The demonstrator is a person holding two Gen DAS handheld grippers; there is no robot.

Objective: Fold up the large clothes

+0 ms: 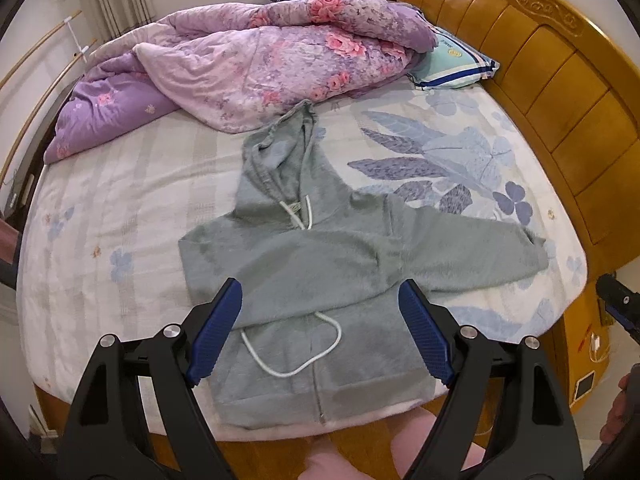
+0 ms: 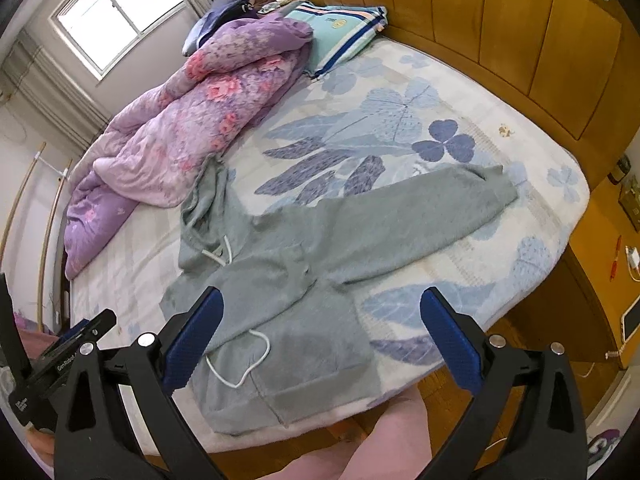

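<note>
Here the grey hoodie (image 1: 320, 264) lies flat on the bed (image 1: 120, 208), hood toward 12 o'clock, one sleeve toward 3 o'clock. The left gripper (image 1: 320, 304) and right gripper (image 2: 320, 312) hover above it, jaws apart and empty.

The floral-sheeted bed (image 1: 120, 208) carries a grey hoodie (image 1: 320, 264) (spread flat), purple quilt (image 1: 248, 64) and striped pillow (image 1: 452, 66).

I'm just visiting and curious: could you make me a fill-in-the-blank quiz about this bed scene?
1. The hoodie is coloured ____.
2. One sleeve stretches toward the wooden ____.
3. The purple floral quilt lies ____ the hoodie's hood.
4. Both the left gripper and the right gripper are ____.

Missing words: grey; headboard; beyond; open
</note>
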